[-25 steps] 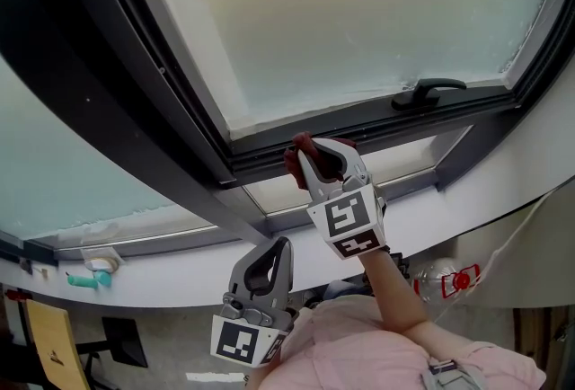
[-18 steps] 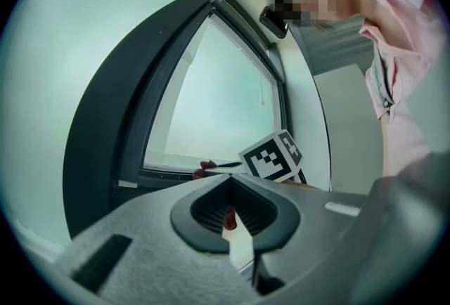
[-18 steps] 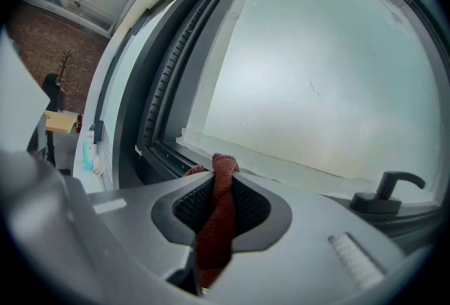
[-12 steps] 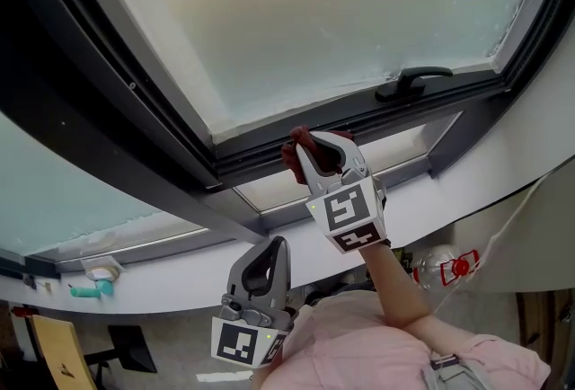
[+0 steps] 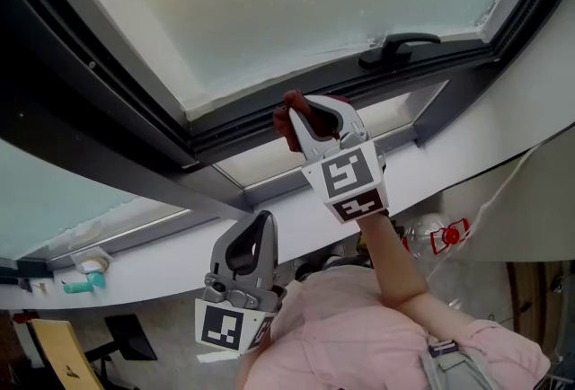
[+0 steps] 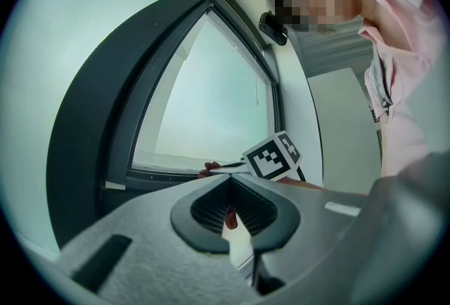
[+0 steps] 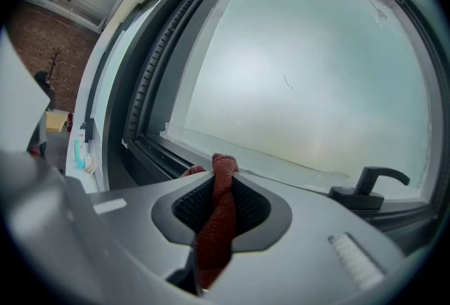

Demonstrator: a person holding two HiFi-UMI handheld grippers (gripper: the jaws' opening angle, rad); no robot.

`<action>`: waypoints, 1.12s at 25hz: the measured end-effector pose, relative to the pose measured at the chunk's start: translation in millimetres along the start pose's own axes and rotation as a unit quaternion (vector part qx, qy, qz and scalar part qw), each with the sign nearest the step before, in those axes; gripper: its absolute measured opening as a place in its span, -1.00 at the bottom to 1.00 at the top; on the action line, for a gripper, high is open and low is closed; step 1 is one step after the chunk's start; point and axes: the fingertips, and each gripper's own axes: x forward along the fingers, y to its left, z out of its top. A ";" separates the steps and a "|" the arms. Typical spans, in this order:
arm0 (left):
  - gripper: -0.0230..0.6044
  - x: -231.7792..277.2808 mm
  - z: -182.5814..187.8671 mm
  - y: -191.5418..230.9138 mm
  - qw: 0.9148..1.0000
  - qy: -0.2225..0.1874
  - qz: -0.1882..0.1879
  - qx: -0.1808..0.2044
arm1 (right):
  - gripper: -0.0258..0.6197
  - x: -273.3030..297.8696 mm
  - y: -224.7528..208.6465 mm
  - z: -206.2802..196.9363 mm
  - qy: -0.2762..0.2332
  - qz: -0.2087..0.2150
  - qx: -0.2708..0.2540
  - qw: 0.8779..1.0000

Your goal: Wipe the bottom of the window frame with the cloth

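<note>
Mid-wipe, by my read: your right gripper [image 5: 304, 114] pinches the red cloth [image 5: 286, 126] tight, pressing it on the window frame's bottom rail [image 5: 225, 135], with the stretch toward the handle [image 5: 400, 47] likely left; your left gripper [image 5: 258, 231] hangs low, closed and empty.

Rust-red cloth [image 7: 214, 226], coarse knitted weave, matt; right hand-held gripper [image 7: 216, 164], smooth matt grey plastic, ribbed black pads; window frame [image 5: 90, 101], dark, matt, metal by its look; pane [image 5: 296, 2], frosted, faintly grainy; sill [image 5: 144, 267], white, smooth
</note>
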 end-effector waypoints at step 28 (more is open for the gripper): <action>-0.94 -11.3 -32.1 -65.8 0.999 0.009 0.046 -0.016 | -0.72 -4.7 -8.1 -12.2 0.004 0.115 -0.014 0.993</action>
